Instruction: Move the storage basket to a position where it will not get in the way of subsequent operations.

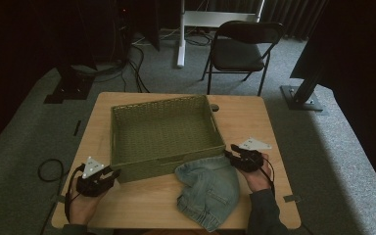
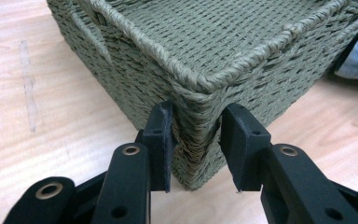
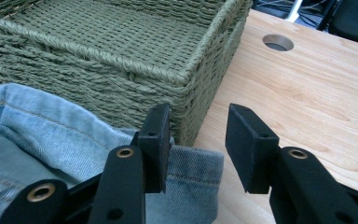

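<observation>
Presently observing a green woven basket [image 1: 161, 134] sitting mid-table on the wooden table [image 1: 254, 117], with a piece of blue denim [image 1: 208, 188] lying crumpled against its near right corner.

Left gripper [image 1: 108, 175]: straddling the basket's near left corner; in the left gripper view [image 2: 196, 140], jaws partly open, one on either face of that corner [image 2: 193, 116], left pad touching or almost touching the weave, right pad standing just clear. Not gripping.

Right gripper [image 1: 231, 152]: hovering at the basket's near right corner, over the denim's edge [image 3: 191, 161]; in the right gripper view [image 3: 196, 144], jaws partly open, left one lying over the denim hem, right one over bare table. Nothing clamped between them.

Also noting a round hole in the tabletop [image 3: 278, 42] beyond the basket, and a folding chair [image 1: 242, 46] standing on the carpet behind the table.
</observation>
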Demonstrator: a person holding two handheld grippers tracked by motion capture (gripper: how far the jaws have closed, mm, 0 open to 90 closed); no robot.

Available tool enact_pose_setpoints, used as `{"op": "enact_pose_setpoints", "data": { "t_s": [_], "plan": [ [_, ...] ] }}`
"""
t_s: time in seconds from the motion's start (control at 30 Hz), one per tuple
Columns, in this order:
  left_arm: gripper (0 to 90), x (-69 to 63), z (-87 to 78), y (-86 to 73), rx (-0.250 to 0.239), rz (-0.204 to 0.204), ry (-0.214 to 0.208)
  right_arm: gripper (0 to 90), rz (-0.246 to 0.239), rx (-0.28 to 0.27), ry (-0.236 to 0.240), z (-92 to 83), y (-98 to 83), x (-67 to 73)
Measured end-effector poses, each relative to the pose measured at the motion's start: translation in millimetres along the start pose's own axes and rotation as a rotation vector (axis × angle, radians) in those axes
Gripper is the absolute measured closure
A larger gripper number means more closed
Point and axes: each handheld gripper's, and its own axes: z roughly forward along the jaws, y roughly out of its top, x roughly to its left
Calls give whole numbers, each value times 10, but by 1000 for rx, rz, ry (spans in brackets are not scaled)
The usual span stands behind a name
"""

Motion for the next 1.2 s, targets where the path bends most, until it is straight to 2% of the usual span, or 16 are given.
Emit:
{"op": "enact_pose_setpoints", "data": {
  "t_s": [0.13,0.23,0.4,0.7,0.8,1.2],
  "plan": [
    [649,66,138,109,1,9,-4,605,12,9,-31,42,28,-55],
    [649,92,203,158,0,5,-3,609,22,10,-37,63,32,-96],
    [652,145,429,348,9,10,8,599,59,17,-49,130,40,-226],
    [662,235,795,643,19,-15,16,634,56,36,-96,228,140,-351],
    [660,293,909,721,14,-39,11,635,66,38,-101,275,159,-404],
    [660,404,1280,1041,32,-40,47,636,111,44,-138,490,297,-627]
  ]
}}
